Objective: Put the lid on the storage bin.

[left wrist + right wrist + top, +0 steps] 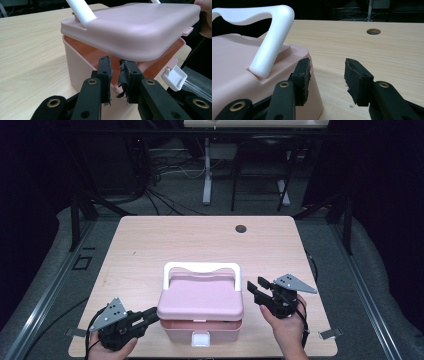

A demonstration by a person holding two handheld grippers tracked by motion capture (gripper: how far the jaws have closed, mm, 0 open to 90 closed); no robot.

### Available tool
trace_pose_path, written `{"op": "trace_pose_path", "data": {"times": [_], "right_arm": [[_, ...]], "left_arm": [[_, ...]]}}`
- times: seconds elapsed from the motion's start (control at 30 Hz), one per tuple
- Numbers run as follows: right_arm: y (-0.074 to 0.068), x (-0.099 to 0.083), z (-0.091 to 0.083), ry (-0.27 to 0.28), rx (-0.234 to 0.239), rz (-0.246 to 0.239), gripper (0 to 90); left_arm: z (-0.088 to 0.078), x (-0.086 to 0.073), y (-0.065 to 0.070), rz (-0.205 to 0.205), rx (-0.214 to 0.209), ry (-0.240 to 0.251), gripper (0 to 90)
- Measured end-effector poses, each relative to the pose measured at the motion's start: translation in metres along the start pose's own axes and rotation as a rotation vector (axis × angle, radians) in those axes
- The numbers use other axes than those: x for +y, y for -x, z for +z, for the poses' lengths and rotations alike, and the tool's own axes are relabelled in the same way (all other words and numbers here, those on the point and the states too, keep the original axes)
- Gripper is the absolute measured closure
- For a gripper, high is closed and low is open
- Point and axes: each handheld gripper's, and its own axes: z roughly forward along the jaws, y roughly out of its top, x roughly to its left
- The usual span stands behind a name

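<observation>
In the high view a pink box [200, 317] with a white handle [202, 269] sits near the front edge of the wooden table [150, 245], its lid [200, 297] raised slightly at the front so that a dark gap shows above the white latch [201, 338]. The left gripper [152, 316] meets the box at its left side, its tips right at the lid's edge, while the right gripper [256, 290] hangs just beside the box's right side, apart from it. In the left gripper view the lid [135, 27] tilts up over the box body [82, 67], the inside showing beneath it; the jaws stand narrow, with a small gap between the worn pads [106, 72], their tips at the box rim under the lid, and I cannot tell whether they pinch the rim. The latch [175, 77] hangs open at the right. In the right gripper view the jaws stand wide with nothing between them, the left pad [303, 75] just beside the lid's corner [294, 53], the handle [269, 42] rising above, and a round hole [373, 31] lies farther off in the table
</observation>
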Motion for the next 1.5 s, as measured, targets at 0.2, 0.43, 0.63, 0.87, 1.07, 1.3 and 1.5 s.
{"op": "trace_pose_path", "data": {"times": [0.2,0.43,0.63,0.87,1.07,1.3,1.5], "right_arm": [[0.000,0.000,0.000,-0.001,0.000,0.001,55.1],[0.000,-0.001,0.001,-0.002,-0.001,0.002,54.8],[0.001,-0.002,0.001,-0.004,-0.003,0.005,54.7],[0.003,-0.001,0.000,0.002,-0.003,0.015,54.7],[0.003,-0.001,-0.001,0.004,-0.003,0.014,54.6],[0.003,-0.001,-0.001,0.006,-0.002,0.019,54.6],[0.003,-0.001,0.000,0.005,-0.004,0.013,54.5]], "left_arm": [[0.001,-0.004,0.000,0.002,-0.003,-0.019,78.1],[0.003,-0.007,-0.001,0.003,0.001,-0.025,78.1],[0.005,-0.010,-0.002,0.000,0.004,-0.030,78.0],[0.004,-0.012,-0.002,-0.002,0.004,-0.039,78.0],[0.001,-0.013,-0.002,-0.004,0.011,-0.041,78.1],[-0.002,-0.017,-0.004,-0.030,0.012,-0.028,78.2],[0.000,-0.017,-0.006,-0.024,0.015,-0.040,78.2]]}}
